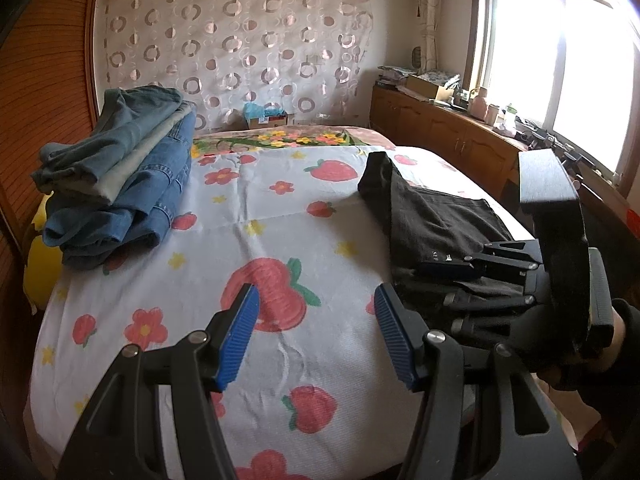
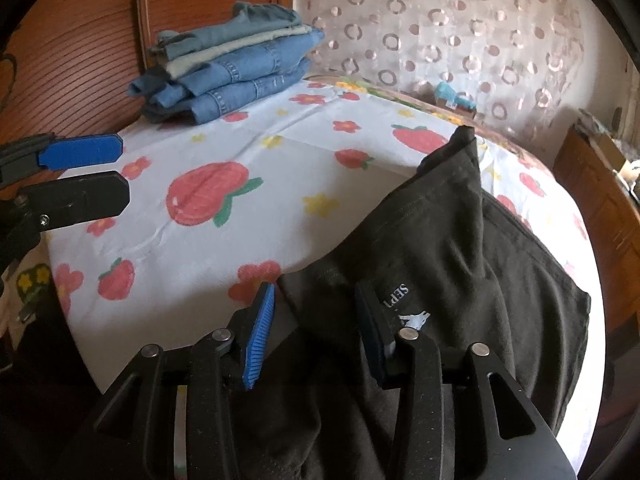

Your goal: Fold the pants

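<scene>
**Ana:** Two hand-held grippers over the bed point(image 1: 280, 216), and what a bright sheet, strawberries and flowers all over it. Where are the pants?

**Ben:** Black pants point(image 2: 460, 248) lie on the right side of the bed, near edge, rumpled, with one corner peaking up toward the far side. White lettering shows on the fabric close to the right hand-held gripper point(image 2: 316, 320).

**Ana:** And that gripper's jaws?

**Ben:** Partly closed, with a dark fold of the pants lying between the blue pads; the pads stand apart from the fold, so no squeeze that I can see.

**Ana:** Over to the left hand-held gripper point(image 1: 316, 332).

**Ben:** Open, jaws well apart, nothing between them but sheet below. It hangs above the near middle of the bed, just left of the pants.

**Ana:** Far left corner?

**Ben:** Stack of folded jeans point(image 1: 120, 184), blue denim under a greyer pair, well apart from the black pants. Patterned curtain point(image 1: 240, 48) behind, wooden cabinet point(image 1: 440, 128) along the right wall under the window point(image 1: 560, 60).
</scene>
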### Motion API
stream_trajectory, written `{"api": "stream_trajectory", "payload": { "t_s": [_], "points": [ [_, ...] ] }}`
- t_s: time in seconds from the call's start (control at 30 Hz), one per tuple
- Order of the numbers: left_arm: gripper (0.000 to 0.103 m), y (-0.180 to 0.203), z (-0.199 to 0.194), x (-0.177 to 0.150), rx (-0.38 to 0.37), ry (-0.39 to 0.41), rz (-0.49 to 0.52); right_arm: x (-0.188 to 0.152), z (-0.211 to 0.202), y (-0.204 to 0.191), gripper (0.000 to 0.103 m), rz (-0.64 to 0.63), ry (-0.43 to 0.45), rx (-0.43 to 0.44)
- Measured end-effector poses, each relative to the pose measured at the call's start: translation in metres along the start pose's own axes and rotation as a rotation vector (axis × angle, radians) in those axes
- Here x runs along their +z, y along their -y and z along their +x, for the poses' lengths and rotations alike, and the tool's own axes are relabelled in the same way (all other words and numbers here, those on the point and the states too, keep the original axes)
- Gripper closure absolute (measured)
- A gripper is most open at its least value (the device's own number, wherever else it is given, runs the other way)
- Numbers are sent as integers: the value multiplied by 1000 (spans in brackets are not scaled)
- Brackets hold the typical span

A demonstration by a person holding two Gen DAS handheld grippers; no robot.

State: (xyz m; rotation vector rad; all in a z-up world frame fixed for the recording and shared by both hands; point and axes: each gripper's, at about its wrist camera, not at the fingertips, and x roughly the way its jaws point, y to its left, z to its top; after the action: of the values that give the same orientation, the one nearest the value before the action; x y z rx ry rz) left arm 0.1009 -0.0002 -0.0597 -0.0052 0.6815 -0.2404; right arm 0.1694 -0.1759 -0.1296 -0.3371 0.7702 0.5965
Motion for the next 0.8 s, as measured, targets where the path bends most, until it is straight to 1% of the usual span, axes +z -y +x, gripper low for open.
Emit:
{"api": "stream_trajectory", "payload": {
  "t_s": [0.03,0.1,0.2,0.23,0.37,0.53,0.7,0.8],
  "points": [
    [44,0,0,0,0,0,0,1,0,2,87,17,1,9],
    [44,0,0,-1,-1,-3,-1,2,-3,13,96,73,9,34],
    [44,2,2,-3,-3,-7,3,2,-10,19,98,87,30,38],
    [44,3,2,-4,-4,-9,7,2,-16,22,99,101,50,31],
    [44,11,4,-6,-12,-16,21,5,-36,34,99,152,101,48],
    [44,21,10,-6,-24,-32,48,11,-59,53,99,156,143,-2],
    [44,32,16,-4,-37,-47,70,11,-74,95,99,184,154,-75],
    [44,40,21,-2,-45,-55,85,12,-77,120,99,194,151,-118]
  ]
}}
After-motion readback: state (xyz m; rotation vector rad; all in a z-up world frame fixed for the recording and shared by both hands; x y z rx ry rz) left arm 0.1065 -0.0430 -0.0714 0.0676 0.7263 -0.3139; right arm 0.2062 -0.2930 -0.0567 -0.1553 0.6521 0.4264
